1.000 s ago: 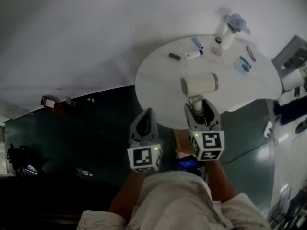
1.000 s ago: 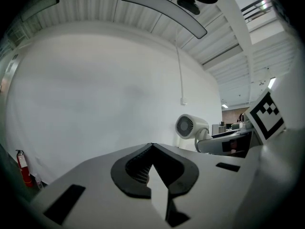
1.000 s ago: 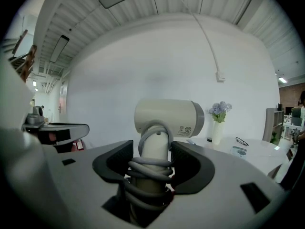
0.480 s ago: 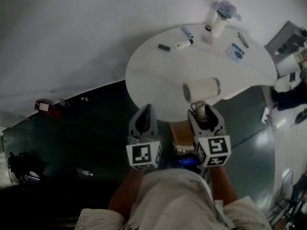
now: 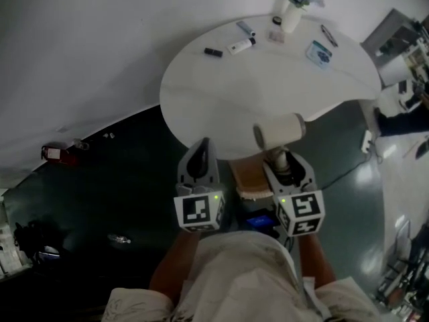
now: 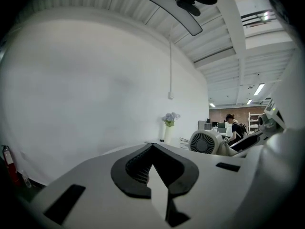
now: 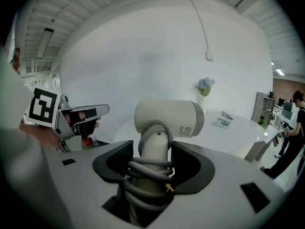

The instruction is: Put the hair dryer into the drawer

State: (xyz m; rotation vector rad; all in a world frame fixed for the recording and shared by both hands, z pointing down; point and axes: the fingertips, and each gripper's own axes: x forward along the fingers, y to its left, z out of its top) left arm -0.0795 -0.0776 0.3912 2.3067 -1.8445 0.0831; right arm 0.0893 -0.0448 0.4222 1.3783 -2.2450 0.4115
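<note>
Centre of the head view: the right gripper (image 5: 286, 168) is clenched on the cord-wrapped handle of a cream hair dryer (image 5: 279, 131), whose barrel is held crosswise and seen against the near edge of the round white table (image 5: 201, 92). At centre-left the left gripper (image 5: 200, 159) has its jaws closed on nothing. The dryer looks rigid, smooth-shelled and top-heavy; the coiled cord on its handle probably gives the least slippery hold

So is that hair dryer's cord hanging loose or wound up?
Wound up: the grey cord coils around the handle of the hair dryer, between the jaws of the right hand-held gripper.
</note>
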